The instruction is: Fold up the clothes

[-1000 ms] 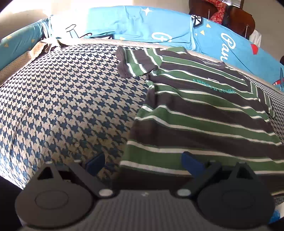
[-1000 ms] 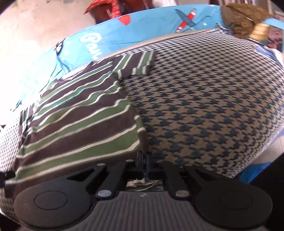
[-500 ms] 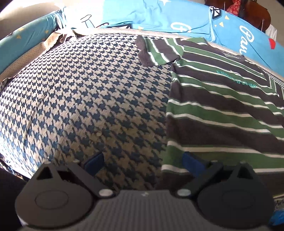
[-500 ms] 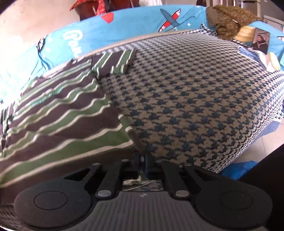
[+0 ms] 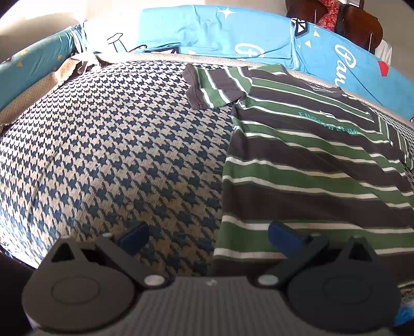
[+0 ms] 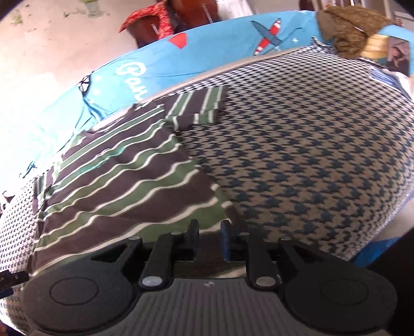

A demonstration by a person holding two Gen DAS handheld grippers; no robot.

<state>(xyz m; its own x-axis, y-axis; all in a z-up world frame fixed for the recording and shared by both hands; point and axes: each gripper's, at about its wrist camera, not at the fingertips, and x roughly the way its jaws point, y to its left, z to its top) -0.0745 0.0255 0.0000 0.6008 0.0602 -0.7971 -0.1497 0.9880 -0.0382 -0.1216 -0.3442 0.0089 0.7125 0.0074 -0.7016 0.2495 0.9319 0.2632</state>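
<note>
Houndstooth bed cover (image 5: 108, 144), bright blue printed sheet (image 5: 207, 33) behind it, dark wooden chair (image 5: 362, 23), pale sunlit wall (image 6: 64, 38)

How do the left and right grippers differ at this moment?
The left gripper has its fingers spread wide; the right gripper has them close together, a narrow gap showing. The left straddles the shirt's side edge, one finger over the houndstooth cover; the right sits at the shirt's hem corner. Neither visibly holds cloth.
</note>
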